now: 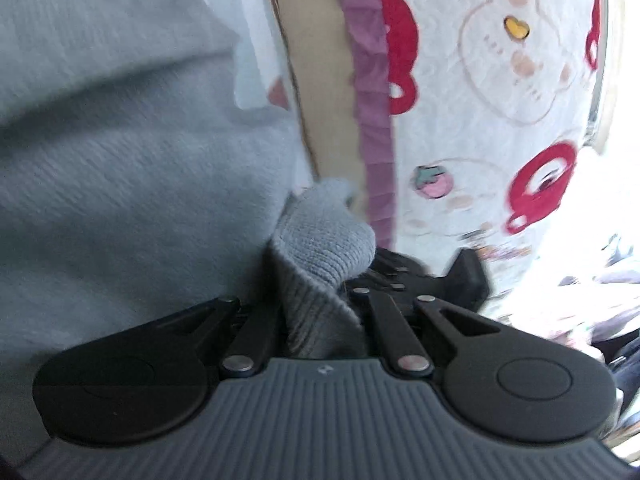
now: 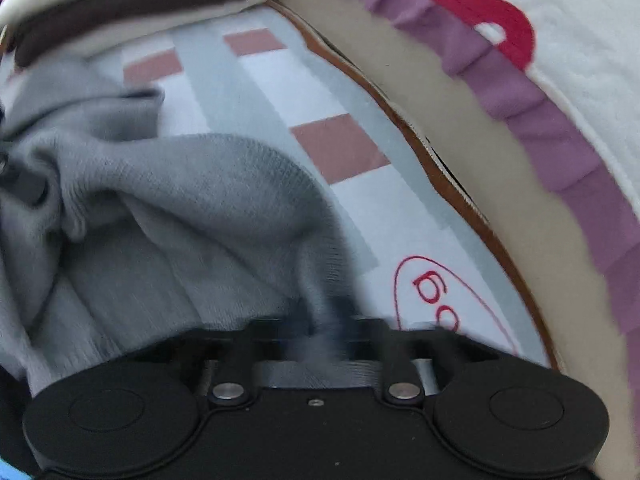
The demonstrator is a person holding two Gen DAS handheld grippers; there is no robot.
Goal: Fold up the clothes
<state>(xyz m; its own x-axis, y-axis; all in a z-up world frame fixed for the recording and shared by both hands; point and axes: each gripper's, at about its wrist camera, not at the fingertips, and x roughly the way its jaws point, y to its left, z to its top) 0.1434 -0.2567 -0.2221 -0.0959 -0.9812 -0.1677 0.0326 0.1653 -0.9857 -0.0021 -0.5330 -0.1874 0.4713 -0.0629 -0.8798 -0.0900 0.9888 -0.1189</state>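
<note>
Left: your left gripper (image 1: 320, 280) was clamped on the grey sweater (image 1: 120, 160) hem, quilt (image 1: 500, 120) beyond | Right: your right gripper (image 2: 332, 320) pinched the sweater over the checked sheet (image 2: 280, 92); only here, folded clothes (image 2: 120, 4) behind

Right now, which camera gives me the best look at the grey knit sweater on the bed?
The right wrist view: the grey knit sweater lies rumpled across the checked sheet, with folds and edges visible. The left wrist view shows only a blurred close-up of cloth filling its left half, with a ribbed edge.
</note>
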